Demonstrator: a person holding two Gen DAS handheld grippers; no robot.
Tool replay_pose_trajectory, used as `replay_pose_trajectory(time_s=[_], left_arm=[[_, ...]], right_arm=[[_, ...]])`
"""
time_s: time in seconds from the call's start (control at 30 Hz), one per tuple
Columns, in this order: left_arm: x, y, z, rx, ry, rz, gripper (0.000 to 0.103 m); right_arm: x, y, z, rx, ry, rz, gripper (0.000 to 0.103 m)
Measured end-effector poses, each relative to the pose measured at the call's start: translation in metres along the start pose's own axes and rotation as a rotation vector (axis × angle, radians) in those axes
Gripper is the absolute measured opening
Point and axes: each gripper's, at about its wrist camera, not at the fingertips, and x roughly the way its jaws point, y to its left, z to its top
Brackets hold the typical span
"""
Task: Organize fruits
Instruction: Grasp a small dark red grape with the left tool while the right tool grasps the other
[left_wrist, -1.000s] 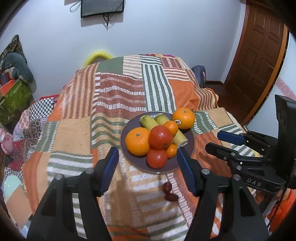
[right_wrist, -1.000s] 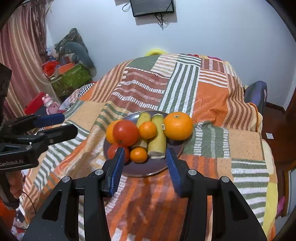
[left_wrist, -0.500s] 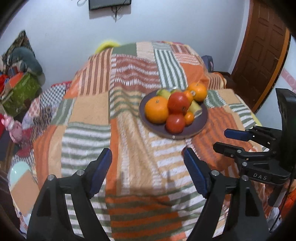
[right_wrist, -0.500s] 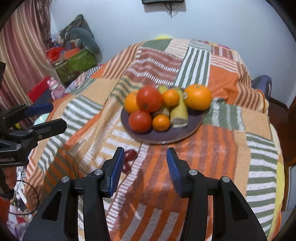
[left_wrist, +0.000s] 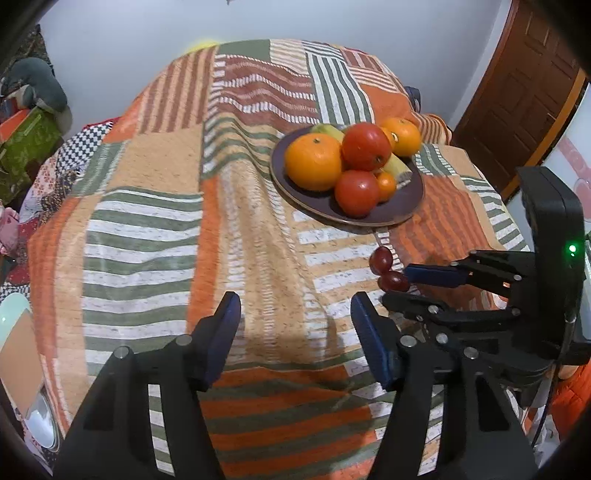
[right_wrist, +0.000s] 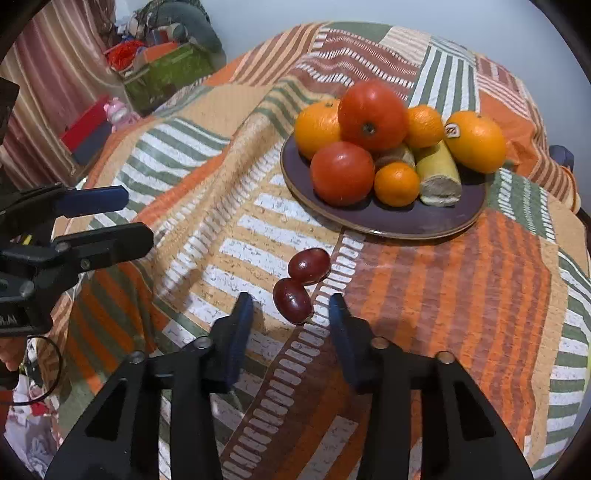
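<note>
Right gripper (right_wrist: 291, 314) closing around near grape (right_wrist: 292, 301), pads seemingly not touching. Left gripper (left_wrist: 295, 314) closing, nothing between. Plate (right_wrist: 388, 221) beyond.

Dark red grapes (right_wrist: 300, 283) on an orange-and-green striped patchwork blanket (right_wrist: 461, 280)

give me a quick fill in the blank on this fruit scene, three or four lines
1. The two dark red grapes lie on the ______, not on the plate.
2. The number of tomatoes on the plate is ______.
3. The gripper nearest the grapes, jaws closing, is the ______ gripper.

Missing words: blanket; two; right
</note>
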Motion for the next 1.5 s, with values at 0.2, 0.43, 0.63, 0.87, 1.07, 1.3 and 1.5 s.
replay_pose_trajectory(time_s=[0.2,0.43,0.63,0.87,1.07,1.3,1.5], left_arm=[[0.009,-0.011,0.004,0.022,0.015,-0.009,0.053],[0.025,-0.032,0.014,0.048,0.041,-0.038,0.053],[0.046,-0.061,0.02,0.114,0.079,-0.057,0.039],[0.068,-0.078,0.026,0.155,0.109,-0.039,0.029],[0.074,-0.081,0.027,0.161,0.104,-0.031,0.019],[0.061,-0.068,0.028,0.143,0.075,-0.032,0.018],[0.047,-0.047,0.044,0.09,0.023,-0.017,0.018]], right_arm=[[-0.007,-0.007,-0.002,0.005,-0.023,0.025,0.02],[-0.035,-0.031,-0.007,0.03,-0.094,0.003,0.02],[-0.055,-0.06,-0.012,0.085,-0.144,-0.029,0.02],[-0.062,-0.077,-0.015,0.122,-0.166,-0.031,0.02],[-0.055,-0.081,-0.015,0.133,-0.165,-0.019,0.02],[-0.053,-0.08,-0.008,0.133,-0.175,-0.006,0.02],[-0.052,-0.079,0.005,0.12,-0.189,-0.015,0.02]])
